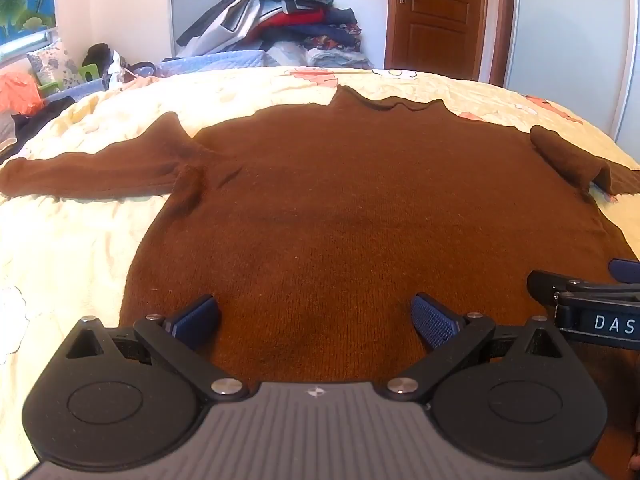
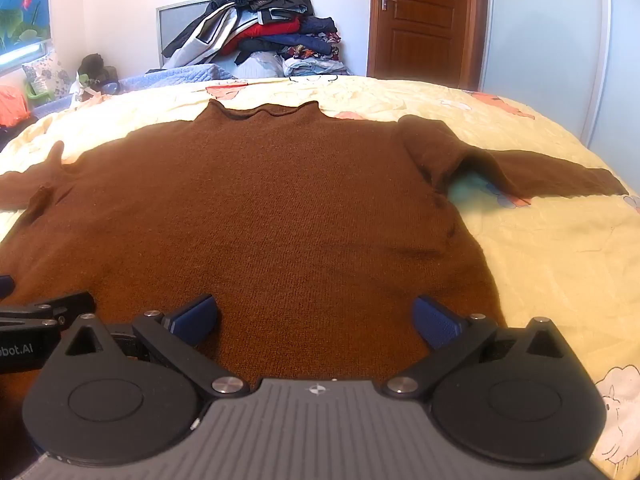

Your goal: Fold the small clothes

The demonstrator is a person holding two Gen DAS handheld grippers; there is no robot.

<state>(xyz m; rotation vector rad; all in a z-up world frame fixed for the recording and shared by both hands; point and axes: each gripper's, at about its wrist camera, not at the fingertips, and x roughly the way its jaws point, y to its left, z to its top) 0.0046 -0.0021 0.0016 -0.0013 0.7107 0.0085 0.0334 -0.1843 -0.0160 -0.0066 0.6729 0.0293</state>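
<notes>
Sweater (image 1: 340, 200) brown, lies flat on bedspread (image 1: 80, 248), collar at far edge, both sleeves spread outward. Step in hand, judged: first grasp at hem. Advice: pinch both hem layers near side seams, lift evenly, avoid dragging bedspread. Left gripper (image 1: 316, 320) hovers over sweater's near hem, fingers wide apart, nothing between. Right gripper (image 2: 316, 320) likewise, beside left gripper, fingers spread, empty.

A brown sweater (image 1: 340, 200) is lying flat on a pale yellow bedspread (image 1: 72, 240), sleeves spreading to both sides. The left gripper (image 1: 316, 322) is hovering over its lower hem with jaws standing wide apart, nothing between them. The right gripper (image 1: 588, 304) is showing at the right edge.
</notes>
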